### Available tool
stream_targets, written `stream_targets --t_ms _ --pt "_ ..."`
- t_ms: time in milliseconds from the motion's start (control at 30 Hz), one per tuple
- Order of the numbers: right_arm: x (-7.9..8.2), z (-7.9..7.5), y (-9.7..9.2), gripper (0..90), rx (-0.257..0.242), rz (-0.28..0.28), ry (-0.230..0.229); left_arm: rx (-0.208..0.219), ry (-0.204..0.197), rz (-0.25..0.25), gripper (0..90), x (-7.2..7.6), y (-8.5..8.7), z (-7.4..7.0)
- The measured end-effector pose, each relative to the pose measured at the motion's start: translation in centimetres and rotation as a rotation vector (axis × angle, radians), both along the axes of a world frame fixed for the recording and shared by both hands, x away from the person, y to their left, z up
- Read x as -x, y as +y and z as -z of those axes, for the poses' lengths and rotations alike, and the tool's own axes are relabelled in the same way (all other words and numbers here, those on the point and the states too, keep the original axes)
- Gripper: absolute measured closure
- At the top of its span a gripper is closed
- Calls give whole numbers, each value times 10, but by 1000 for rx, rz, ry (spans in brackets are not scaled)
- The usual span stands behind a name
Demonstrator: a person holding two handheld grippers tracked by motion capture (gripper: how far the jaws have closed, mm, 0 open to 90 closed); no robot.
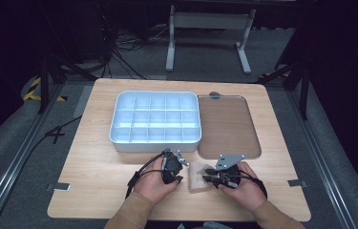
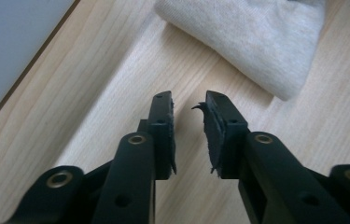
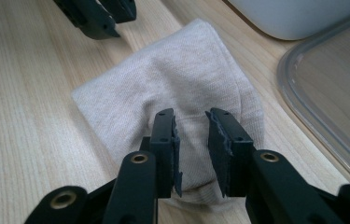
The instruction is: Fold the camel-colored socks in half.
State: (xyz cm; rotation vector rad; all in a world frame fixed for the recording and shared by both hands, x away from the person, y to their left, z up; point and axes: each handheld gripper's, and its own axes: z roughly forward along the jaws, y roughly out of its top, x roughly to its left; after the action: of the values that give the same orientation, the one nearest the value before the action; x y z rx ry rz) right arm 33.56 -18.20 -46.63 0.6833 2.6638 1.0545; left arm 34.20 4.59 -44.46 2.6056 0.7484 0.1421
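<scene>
- Currently the folded beige cloth [image 1: 199, 176] lies on the table [image 1: 95, 181], at 6 o'clock from the tray [image 1: 226, 125].
- Left gripper [image 2: 189, 105]: jaws apart, empty, cloth at its 1 o'clock.
- Right gripper [image 3: 191, 122]: jaws apart over the cloth, not pinching.
- Soft, light, floppy; I'd pinch a folded edge.
</scene>
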Motion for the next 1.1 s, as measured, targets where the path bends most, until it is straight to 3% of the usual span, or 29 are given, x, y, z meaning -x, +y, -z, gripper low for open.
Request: stream_targets --t_ms 300,500,600,700,833,1100 --pt "0 1 0 719 -2 -7 -12 -37 -6 29 844 -3 -14 5" --pt "1 1 -1 719 -4 -5 -17 -38 -31 56 843 -5 -19 5" --pt "2 2 -1 721 -8 0 -19 -13 -38 71 840 -5 -21 4" --pt "2 2 -1 724 -15 6 -25 22 -83 89 843 -3 -25 0" --pt "3 3 -2 723 -23 13 -20 55 -115 103 849 0 -31 -5" --pt "3 0 -2 702 -27 10 -26 40 -133 113 841 1 -34 -9"
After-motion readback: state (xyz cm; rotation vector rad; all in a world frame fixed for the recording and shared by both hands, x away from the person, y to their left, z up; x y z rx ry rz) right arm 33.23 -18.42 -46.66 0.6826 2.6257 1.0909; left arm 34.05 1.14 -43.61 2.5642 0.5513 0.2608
